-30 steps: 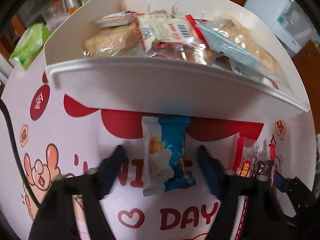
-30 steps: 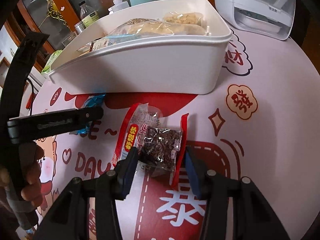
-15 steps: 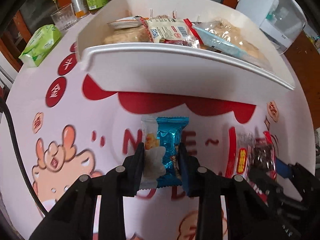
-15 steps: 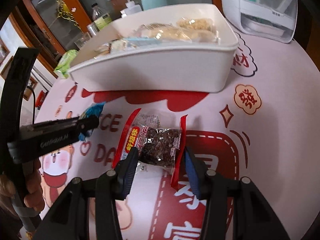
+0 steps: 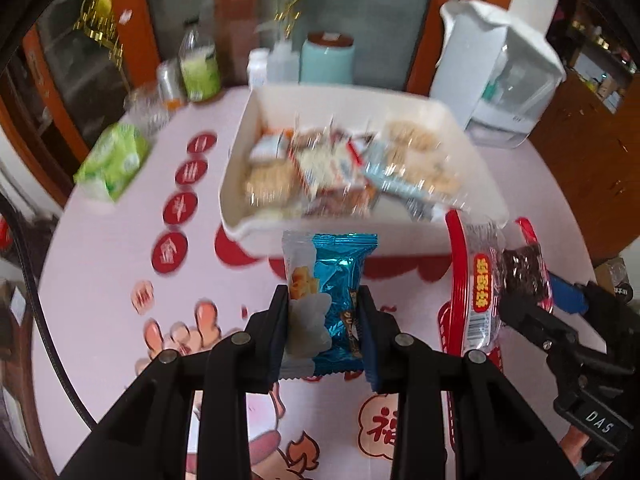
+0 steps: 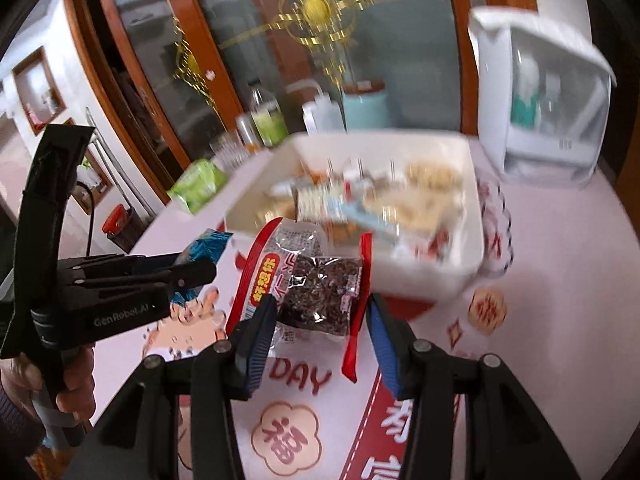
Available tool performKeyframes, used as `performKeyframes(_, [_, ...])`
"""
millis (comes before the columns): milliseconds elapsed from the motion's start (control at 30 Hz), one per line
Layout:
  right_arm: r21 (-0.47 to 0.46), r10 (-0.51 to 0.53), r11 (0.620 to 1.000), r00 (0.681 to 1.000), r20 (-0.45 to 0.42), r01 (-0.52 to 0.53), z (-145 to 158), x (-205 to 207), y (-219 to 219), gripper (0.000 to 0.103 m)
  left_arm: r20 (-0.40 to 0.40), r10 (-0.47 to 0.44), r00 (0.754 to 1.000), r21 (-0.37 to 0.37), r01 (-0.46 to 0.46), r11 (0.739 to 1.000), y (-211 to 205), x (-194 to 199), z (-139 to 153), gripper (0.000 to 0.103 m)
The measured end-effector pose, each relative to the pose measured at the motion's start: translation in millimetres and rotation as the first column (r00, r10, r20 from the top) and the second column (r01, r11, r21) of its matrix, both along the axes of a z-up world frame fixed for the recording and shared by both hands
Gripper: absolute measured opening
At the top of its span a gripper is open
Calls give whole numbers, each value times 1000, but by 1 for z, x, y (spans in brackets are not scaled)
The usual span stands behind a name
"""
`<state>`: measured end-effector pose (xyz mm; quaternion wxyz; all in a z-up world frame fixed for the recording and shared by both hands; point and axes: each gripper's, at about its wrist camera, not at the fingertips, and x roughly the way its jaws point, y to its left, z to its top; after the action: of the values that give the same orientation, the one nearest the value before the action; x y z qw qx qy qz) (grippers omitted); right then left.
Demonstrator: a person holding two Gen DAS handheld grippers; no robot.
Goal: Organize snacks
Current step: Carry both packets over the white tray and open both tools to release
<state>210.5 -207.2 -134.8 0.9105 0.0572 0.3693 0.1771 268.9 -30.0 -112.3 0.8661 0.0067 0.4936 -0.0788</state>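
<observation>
Left wrist view. Lifted off the tablecloth since a second ago: the blue packet, then flat between spread fingers, now up in the air and tipped upright. Left gripper clamped narrow on the packet's lower half, pads pressing both long edges, top end pointing to 12 o'clock at the white bin. Bin already loaded with wrapped snacks, blurred. At 3 o'clock, the red packet also raised, in the right gripper. Likely meaning: both pickups done, only the carry and drop into the bin left.

Right wrist view. Red packet off the cloth too, where half a second ago it lay flat on it. Right gripper closed on it at moderate width, left pad against the clear wrapper, right pad against the red edge strip, dark contents in between. Bin just beyond at 12 o'clock, rim near the packet's top. Left gripper at 9 o'clock, blue packet poking out of its tips, hand on the handle.
</observation>
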Motion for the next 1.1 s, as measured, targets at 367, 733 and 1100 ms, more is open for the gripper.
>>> performKeyframes(367, [-38,-46,998,984,173,53,92,37,-5,47,160,-33,987,80,20,997,-4,47,79,31])
performKeyframes(733, [13,-136,991,981,139,135,116,106,-7,47,212,-66,975,135,37,990,-25,100,101,31])
performKeyframes(1100, [-19,-172,985,984,38,173,84,167,-3,49,139,-25,990,123,8,992,-23,161,62,45])
